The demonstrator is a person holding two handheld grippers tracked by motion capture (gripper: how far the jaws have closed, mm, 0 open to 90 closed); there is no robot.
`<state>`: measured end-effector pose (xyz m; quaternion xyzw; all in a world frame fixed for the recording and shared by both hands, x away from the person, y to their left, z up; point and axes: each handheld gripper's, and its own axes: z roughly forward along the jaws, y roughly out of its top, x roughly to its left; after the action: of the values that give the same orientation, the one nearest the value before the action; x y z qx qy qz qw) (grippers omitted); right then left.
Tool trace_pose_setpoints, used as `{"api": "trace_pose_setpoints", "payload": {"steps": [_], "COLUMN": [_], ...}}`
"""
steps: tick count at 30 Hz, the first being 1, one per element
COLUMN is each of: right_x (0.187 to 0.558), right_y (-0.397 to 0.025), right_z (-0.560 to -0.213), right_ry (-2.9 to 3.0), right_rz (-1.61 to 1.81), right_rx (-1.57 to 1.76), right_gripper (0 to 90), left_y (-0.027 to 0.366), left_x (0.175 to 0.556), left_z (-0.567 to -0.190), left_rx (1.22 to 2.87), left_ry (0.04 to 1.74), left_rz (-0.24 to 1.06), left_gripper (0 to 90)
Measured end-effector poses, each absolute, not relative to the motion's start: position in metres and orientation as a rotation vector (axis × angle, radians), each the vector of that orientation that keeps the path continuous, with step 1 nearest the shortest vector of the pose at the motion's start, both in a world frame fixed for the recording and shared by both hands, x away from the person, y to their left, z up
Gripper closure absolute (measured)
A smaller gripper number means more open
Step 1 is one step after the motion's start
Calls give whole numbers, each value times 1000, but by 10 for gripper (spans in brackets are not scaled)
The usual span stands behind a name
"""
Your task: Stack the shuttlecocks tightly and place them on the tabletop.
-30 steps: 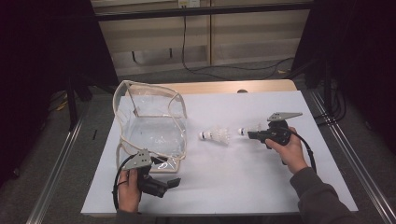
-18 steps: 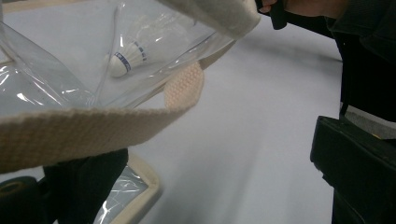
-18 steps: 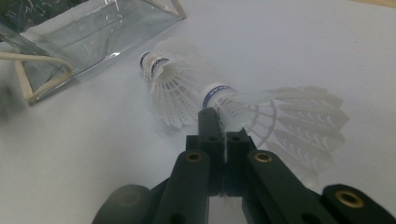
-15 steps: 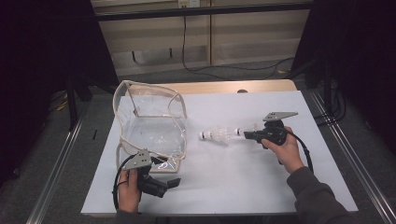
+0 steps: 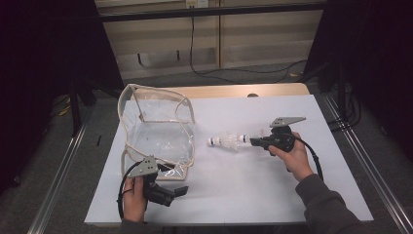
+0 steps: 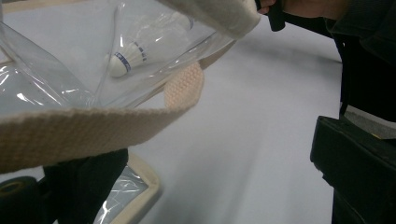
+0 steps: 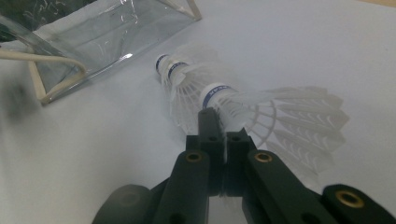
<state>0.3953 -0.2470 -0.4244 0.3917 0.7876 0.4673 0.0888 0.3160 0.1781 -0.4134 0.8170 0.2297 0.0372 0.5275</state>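
Observation:
A short stack of white shuttlecocks [image 5: 228,142] with blue-banded corks lies on the white table cover, corks toward the clear bag [image 5: 160,129]. In the right gripper view the stack [image 7: 219,91] sits at my right gripper's [image 7: 219,120] tips. Its jaws are pressed together on the edge of the nearest shuttlecock, just behind its cork. From above, the right gripper [image 5: 254,142] points left at the stack. My left gripper [image 5: 175,189] rests by the bag's front corner. Its jaws stand wide apart [image 6: 219,158], and the bag's beige strap [image 6: 93,128] crosses in front of them.
The clear bag has beige trim and stands open at the left-centre of the white cover [image 5: 243,195]. A wooden table edge [image 5: 234,90] shows at the back. Metal rails [image 5: 360,156] run along both sides. The person's dark sleeve [image 6: 364,51] appears in the left gripper view.
My right gripper has crept a little to the left, closer onto the shuttlecock stack. The left gripper and the bag have stayed put.

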Motion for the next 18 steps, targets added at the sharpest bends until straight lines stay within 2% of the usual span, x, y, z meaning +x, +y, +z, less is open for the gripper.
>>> {"api": "trace_pose_setpoints", "payload": {"steps": [18], "right_x": [397], "right_y": [-240], "right_z": [-426], "right_ry": [2354], "right_rz": [1389], "right_rx": [1157], "right_gripper": [892], "left_y": [178], "left_x": [316], "left_z": [-413], "left_rx": [1954], "left_ry": [548], "left_rz": [89], "left_gripper": [42]}}
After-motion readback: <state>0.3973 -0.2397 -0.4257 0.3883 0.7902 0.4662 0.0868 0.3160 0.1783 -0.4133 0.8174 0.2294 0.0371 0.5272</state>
